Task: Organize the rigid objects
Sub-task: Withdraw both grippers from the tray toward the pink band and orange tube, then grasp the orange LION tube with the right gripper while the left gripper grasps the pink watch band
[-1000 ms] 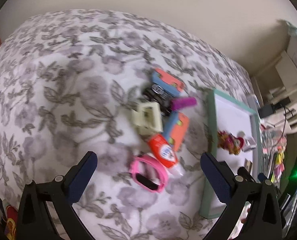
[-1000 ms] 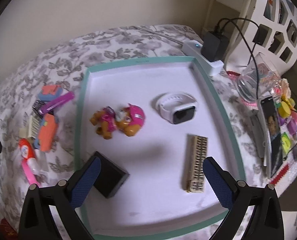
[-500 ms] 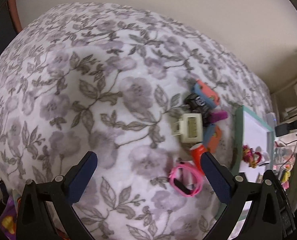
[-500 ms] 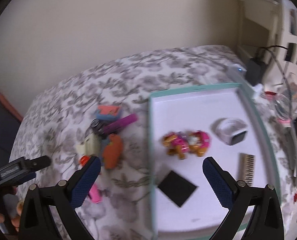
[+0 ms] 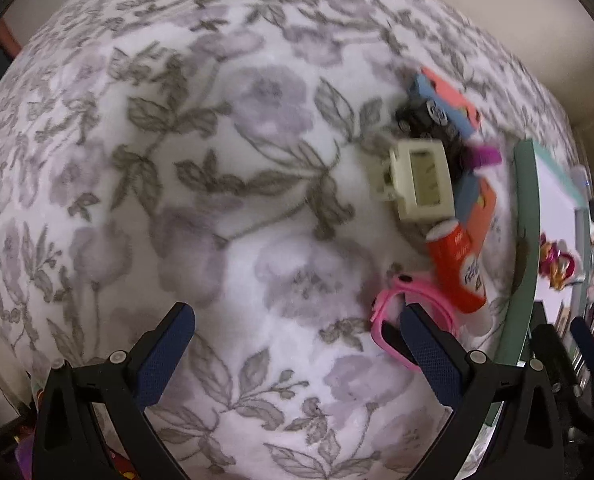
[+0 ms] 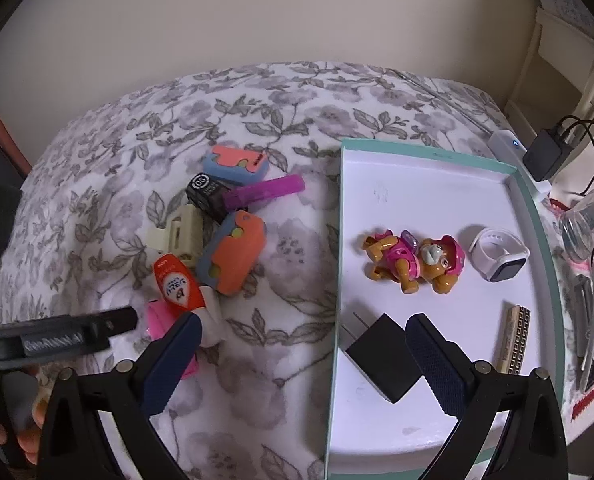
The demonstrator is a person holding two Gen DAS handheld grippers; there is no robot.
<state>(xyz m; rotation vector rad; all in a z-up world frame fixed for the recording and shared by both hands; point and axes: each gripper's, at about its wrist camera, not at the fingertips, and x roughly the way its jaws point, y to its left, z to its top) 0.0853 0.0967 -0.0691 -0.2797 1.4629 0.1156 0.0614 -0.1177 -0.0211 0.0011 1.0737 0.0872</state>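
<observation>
black cube point(image 6: 206, 191) w/ "CS" logo, claws empty

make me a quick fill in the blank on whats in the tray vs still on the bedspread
1. The toy dog figure lies inside the ____.
2. The watch in the teal tray is ____ in colour.
3. The pink watch lies on the floral ____, outside the tray.
4. Both the left gripper and the right gripper have their jaws ____.

Missing words: tray; white; bedspread; open
</observation>
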